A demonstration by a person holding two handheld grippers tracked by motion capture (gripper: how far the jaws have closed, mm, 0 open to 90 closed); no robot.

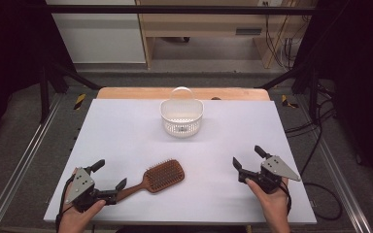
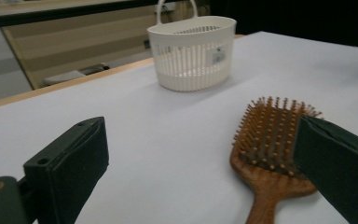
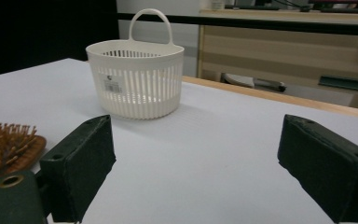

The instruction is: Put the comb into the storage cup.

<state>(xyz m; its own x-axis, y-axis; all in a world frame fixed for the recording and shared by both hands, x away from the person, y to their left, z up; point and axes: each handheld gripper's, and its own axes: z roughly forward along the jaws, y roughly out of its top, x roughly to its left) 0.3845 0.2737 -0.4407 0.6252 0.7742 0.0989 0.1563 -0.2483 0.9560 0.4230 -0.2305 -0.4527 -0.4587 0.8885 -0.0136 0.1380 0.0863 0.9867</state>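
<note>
Room: dark frame and pale wood furniture stand behind the table.
Table [image 1: 126,131]: big white top, bare so things are easy to reach.
Basket [image 1: 181,116]: white, upright, far ahead of both sets of fingers, mouth up, likely ready to take something.
Hairbrush [image 1: 161,176]: wooden, flat, bristles up; its handle lies just beside the left gripper's inner finger.
Left gripper [image 1: 110,175]: wide open, holds nothing, likely lining up on the handle.
Right gripper [image 1: 248,157]: wide open, empty, well apart from the brush.
</note>
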